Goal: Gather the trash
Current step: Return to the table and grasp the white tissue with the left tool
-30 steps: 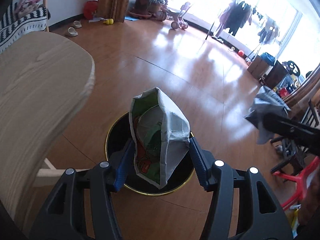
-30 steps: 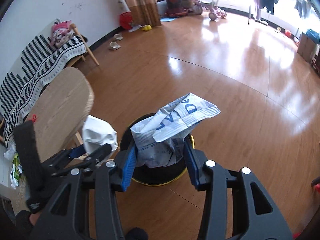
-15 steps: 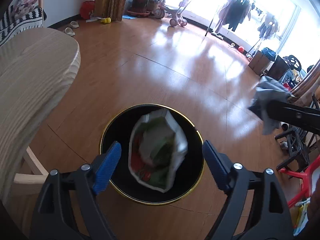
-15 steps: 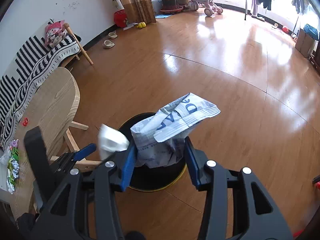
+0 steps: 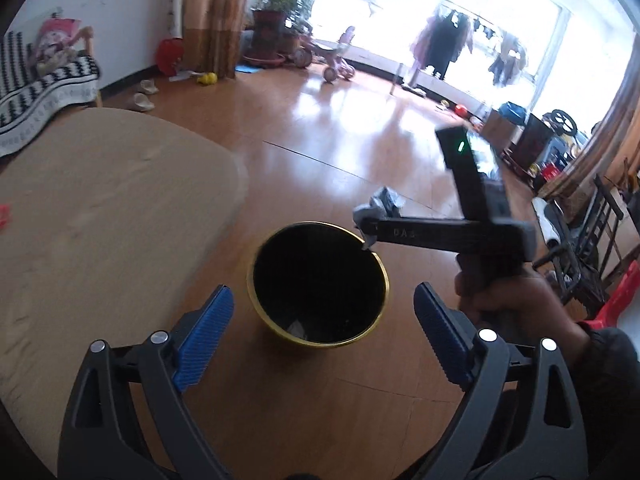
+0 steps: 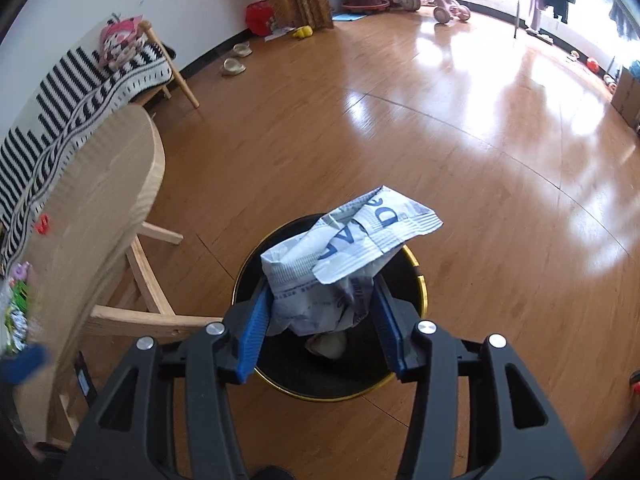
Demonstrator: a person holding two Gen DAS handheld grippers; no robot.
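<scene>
A black trash bin with a gold rim (image 5: 320, 280) stands on the wooden floor beside a round wooden table. My left gripper (image 5: 320, 340) is open and empty, above the bin's near side. My right gripper (image 6: 320, 328) is shut on a crumpled white-and-blue wrapper (image 6: 344, 260) and holds it over the bin (image 6: 416, 292). In the left wrist view the right gripper (image 5: 372, 224) reaches over the bin's far rim with the wrapper (image 5: 384, 200). A pale piece of trash (image 6: 328, 346) lies inside the bin.
The round wooden table (image 5: 100, 220) is at the left, with small wrappers (image 6: 16, 304) and a red bit (image 6: 42, 224) on it. A striped-blanket bench (image 6: 80, 80) stands by the wall. Chairs and a red stool (image 5: 612, 292) are at the right.
My left gripper opened and the green-and-white bag dropped into the bin, out of sight. The left gripper pulled back. The right gripper moved over the bin, still holding its wrapper.
</scene>
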